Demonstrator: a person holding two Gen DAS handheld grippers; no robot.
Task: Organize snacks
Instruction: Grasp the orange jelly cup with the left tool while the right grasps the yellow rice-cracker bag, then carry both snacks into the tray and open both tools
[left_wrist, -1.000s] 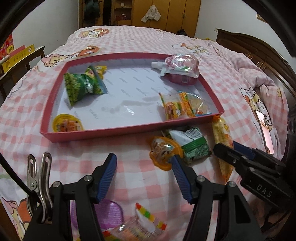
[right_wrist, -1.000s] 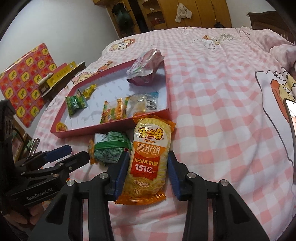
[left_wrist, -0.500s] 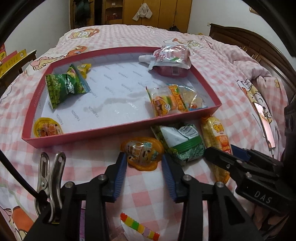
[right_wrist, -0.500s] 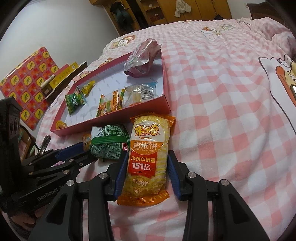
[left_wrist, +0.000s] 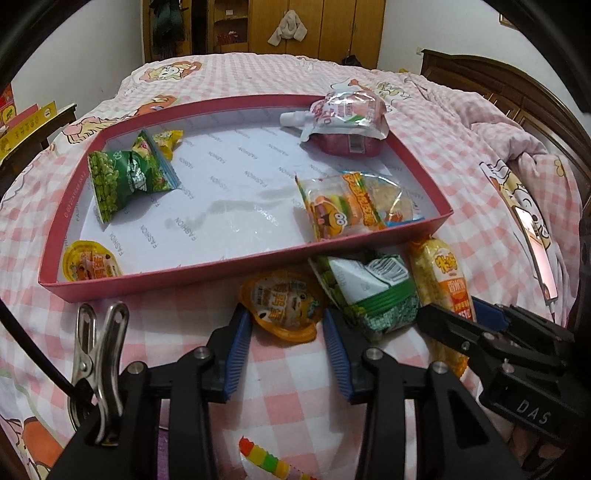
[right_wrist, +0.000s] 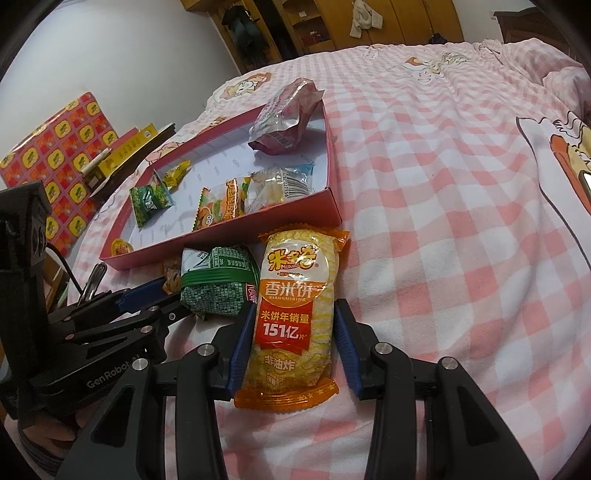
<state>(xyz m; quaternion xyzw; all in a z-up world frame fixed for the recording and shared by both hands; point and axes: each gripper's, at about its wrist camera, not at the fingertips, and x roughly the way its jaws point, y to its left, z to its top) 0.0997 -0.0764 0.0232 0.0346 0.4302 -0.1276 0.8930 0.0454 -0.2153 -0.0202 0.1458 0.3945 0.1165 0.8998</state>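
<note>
A red tray (left_wrist: 236, 262) lies on the pink checked bed and holds a green pea bag (left_wrist: 125, 177), an orange burger-gummy pack (left_wrist: 347, 206), a pink pouch (left_wrist: 347, 122) and a jelly cup (left_wrist: 90, 264). In front of the tray lie an orange jelly cup (left_wrist: 284, 304), a green packet (left_wrist: 373, 288) and a yellow rice-cracker pack (right_wrist: 295, 310). My left gripper (left_wrist: 286, 325) has its blue pads on both sides of the orange jelly cup. My right gripper (right_wrist: 293, 328) has its pads against both sides of the rice-cracker pack, which lies on the bed.
A rainbow candy pack (left_wrist: 266, 458) lies near my left gripper's base. A metal clip (left_wrist: 99, 365) hangs on the left gripper. A phone (left_wrist: 535, 254) lies on the bed at the right. A red patterned box (right_wrist: 51, 155) stands beside the bed.
My left gripper moved forward to the orange jelly cup and narrowed around it. My right gripper stayed around the rice-cracker pack and shifted slightly.
</note>
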